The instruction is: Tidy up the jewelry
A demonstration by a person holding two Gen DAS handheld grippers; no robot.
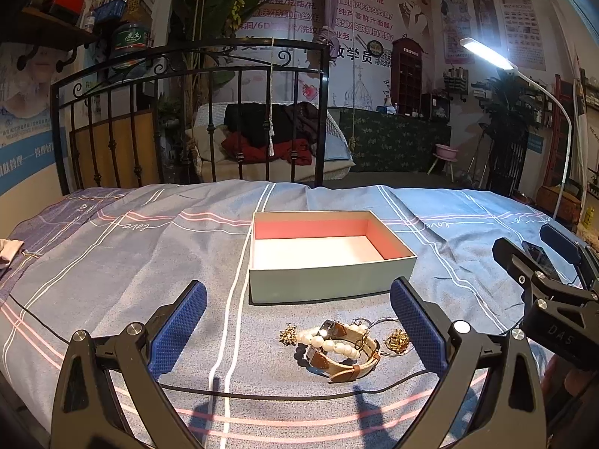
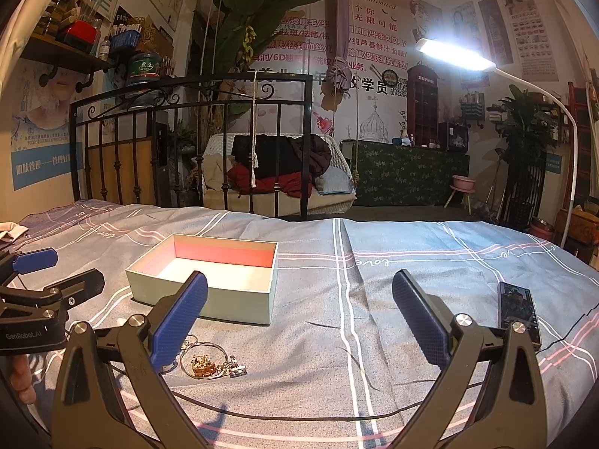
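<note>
Box (image 1: pixel 329 284) sat on the bed (image 1: pixel 112 262), nothing visible inside; jewelry (image 1: pixel 337 344) lay near it. Left gripper (image 1: pixel 299 321) and right gripper (image 2: pixel 299 321) fingers spread wide, holding nothing.

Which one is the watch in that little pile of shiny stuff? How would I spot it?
Find the open pale green box with the pink inside on the blue-grey striped bedspread. Just in front of it lies a small heap of jewelry, and the watch with the tan and cream strap curls at the near side, under the white pearl bracelet. It is the only piece with a flat leather-looking band; the rest are beads, gold ornaments or thin rings.
</note>
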